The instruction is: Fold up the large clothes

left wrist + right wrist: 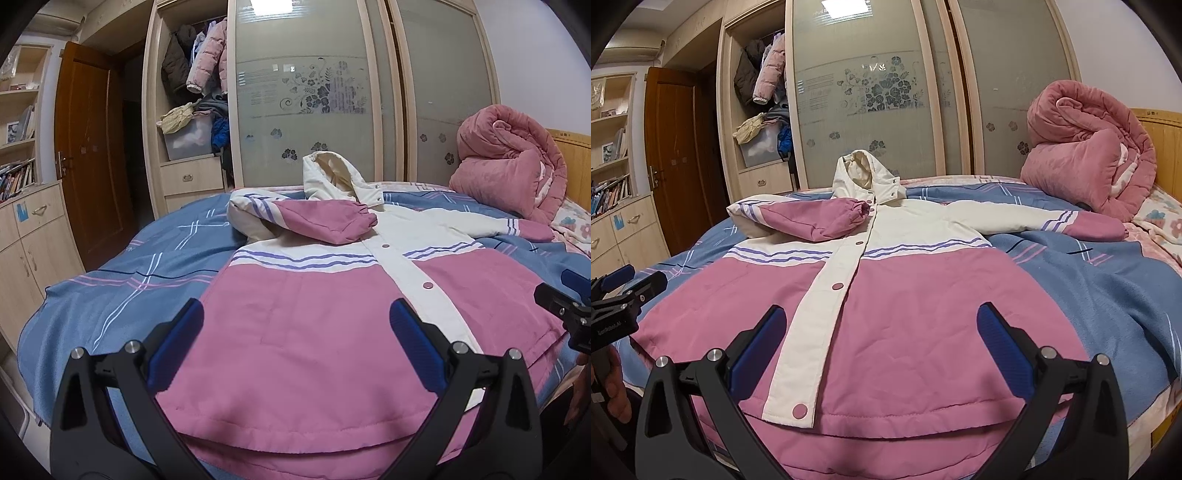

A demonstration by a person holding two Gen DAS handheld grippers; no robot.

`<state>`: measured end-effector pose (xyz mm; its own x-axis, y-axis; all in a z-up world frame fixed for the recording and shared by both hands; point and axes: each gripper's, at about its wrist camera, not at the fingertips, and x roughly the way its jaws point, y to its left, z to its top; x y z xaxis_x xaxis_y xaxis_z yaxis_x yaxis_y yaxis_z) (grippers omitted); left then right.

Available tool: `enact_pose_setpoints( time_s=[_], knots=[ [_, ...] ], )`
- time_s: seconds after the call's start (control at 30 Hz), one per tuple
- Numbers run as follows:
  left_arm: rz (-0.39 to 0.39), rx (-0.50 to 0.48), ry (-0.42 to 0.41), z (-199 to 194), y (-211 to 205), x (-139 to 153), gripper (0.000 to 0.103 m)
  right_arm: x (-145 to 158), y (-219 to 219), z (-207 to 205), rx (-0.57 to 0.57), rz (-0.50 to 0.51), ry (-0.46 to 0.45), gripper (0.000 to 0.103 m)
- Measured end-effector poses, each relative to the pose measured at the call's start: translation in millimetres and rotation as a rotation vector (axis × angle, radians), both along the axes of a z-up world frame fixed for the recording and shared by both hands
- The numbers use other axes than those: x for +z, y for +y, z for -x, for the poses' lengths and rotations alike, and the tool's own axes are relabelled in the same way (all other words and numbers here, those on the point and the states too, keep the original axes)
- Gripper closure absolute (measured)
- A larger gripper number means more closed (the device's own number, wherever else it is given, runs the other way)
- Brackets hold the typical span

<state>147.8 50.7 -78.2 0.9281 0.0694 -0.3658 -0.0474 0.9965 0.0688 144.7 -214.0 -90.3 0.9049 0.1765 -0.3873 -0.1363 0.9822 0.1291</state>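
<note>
A large pink and cream hooded jacket (314, 317) lies face up on the bed, snapped shut, hood at the far end. It also shows in the right wrist view (923, 314). Its left sleeve (317, 221) is folded across the chest; the right sleeve (1052, 221) lies stretched out to the right. My left gripper (295, 336) is open and empty over the jacket's lower left front near the hem. My right gripper (881, 339) is open and empty over the lower right front near the hem. Each gripper shows at the edge of the other's view.
A blue plaid blanket (147, 266) covers the bed. A rolled pink quilt (1089, 147) sits at the far right by the wooden headboard (1160, 147). A wardrobe (303, 92) with sliding doors stands behind the bed; a door and cabinets are at the left.
</note>
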Motion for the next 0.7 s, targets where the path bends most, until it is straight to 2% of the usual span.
enact_pose_setpoints(
  time_s=[0.1,0.23,0.33,0.47,0.53,0.6,0.7],
  knots=[
    [0.001,-0.007,0.013,-1,-1,-1,0.002,-1,0,-1,-0.005,-0.003,0.001,0.001],
    [0.042,-0.020,0.041,-4,2,8,0.002,-3,-1,-4,-0.011,-0.008,0.005,0.001],
    [0.075,-0.050,0.036,-8,1,32,0.002,-4,-4,-8,-0.016,-0.035,0.009,0.001],
    [0.021,-0.092,0.010,-29,-17,71,0.002,-4,-8,-9,-0.025,-0.064,0.010,0.001],
    [0.036,-0.135,-0.024,-41,-25,87,0.002,-5,-10,-10,-0.031,-0.070,0.013,0.001],
    [0.047,-0.151,-0.046,-51,-28,90,0.002,-5,-12,-10,-0.039,-0.074,0.012,0.001],
    [0.069,-0.136,-0.010,-67,-27,68,0.002,-6,-13,-9,-0.051,-0.078,0.015,0.001]
  ],
)
